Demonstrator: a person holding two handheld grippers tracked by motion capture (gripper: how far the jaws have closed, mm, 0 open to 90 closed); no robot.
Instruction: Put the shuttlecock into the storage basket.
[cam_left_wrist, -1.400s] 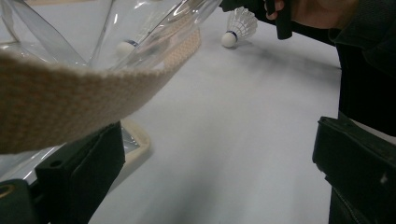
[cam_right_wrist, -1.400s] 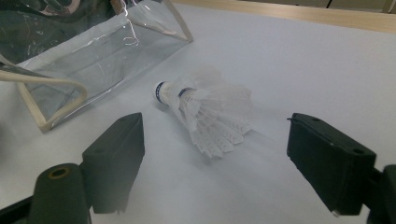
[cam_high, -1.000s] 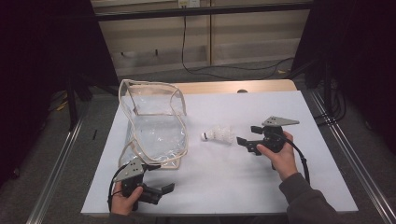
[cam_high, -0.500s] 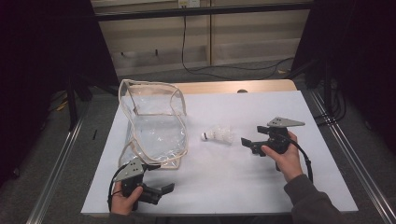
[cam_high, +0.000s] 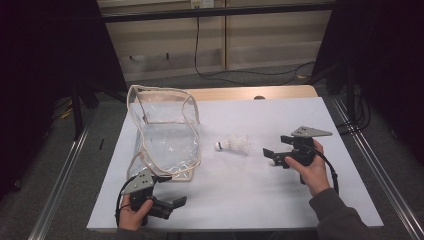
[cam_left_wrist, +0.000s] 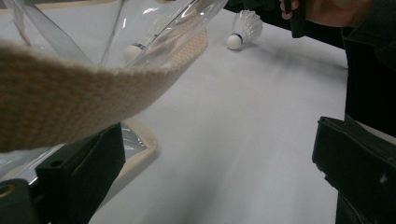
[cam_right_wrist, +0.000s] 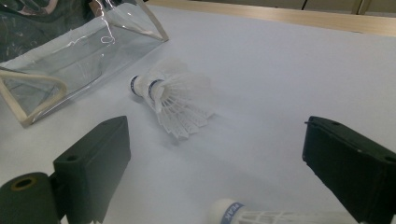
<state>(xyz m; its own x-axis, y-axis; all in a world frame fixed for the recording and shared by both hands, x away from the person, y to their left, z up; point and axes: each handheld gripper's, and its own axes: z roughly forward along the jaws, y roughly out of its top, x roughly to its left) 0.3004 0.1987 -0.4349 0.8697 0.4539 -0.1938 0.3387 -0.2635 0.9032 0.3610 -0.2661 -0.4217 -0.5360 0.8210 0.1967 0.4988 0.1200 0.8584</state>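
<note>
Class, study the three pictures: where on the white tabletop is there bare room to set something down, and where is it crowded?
Bare: the far right of the table, beyond the shuttlecocks, and the near middle between the left gripper and right gripper. Crowded: the left side, taken by the clear bag, and the patch between bag and right gripper.

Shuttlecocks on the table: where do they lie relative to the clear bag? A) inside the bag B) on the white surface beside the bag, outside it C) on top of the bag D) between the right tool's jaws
B: the shuttlecocks lie on the white table between the clear bag and the open right tool, touching neither.
</note>
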